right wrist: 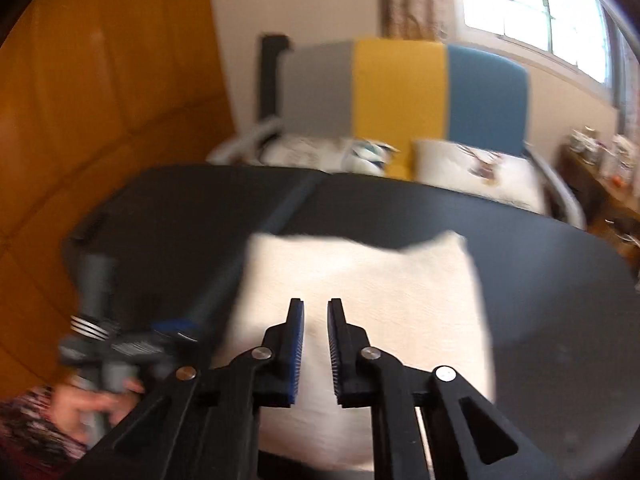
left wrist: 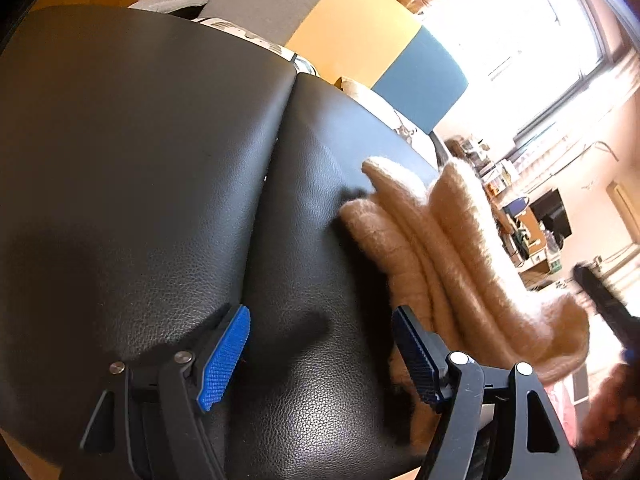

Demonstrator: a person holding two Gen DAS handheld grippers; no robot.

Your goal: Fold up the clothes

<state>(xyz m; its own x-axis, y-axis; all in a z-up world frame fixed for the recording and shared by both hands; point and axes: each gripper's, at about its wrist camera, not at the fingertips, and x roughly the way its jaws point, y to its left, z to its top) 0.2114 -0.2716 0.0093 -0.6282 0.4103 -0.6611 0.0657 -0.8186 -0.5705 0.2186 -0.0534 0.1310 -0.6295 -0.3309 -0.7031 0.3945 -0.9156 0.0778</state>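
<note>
On the black padded table (right wrist: 540, 280) the cream knit garment (right wrist: 360, 300) is lying as a stacked rectangle (folded, or nearly), while the left gripper (left wrist: 320, 344) is hovering wide apart and the right gripper (right wrist: 316, 344) is hanging narrowly parted, empty, so any further move is calling for a check of its edges.

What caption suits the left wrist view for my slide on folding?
Open left gripper hovers over the black leather surface, beside a folded fuzzy beige sweater.

Bare black table (left wrist: 140, 160) lies open left of the folded sweater (left wrist: 440, 248). Cushions (right wrist: 480, 172) crowd its far edge.
</note>
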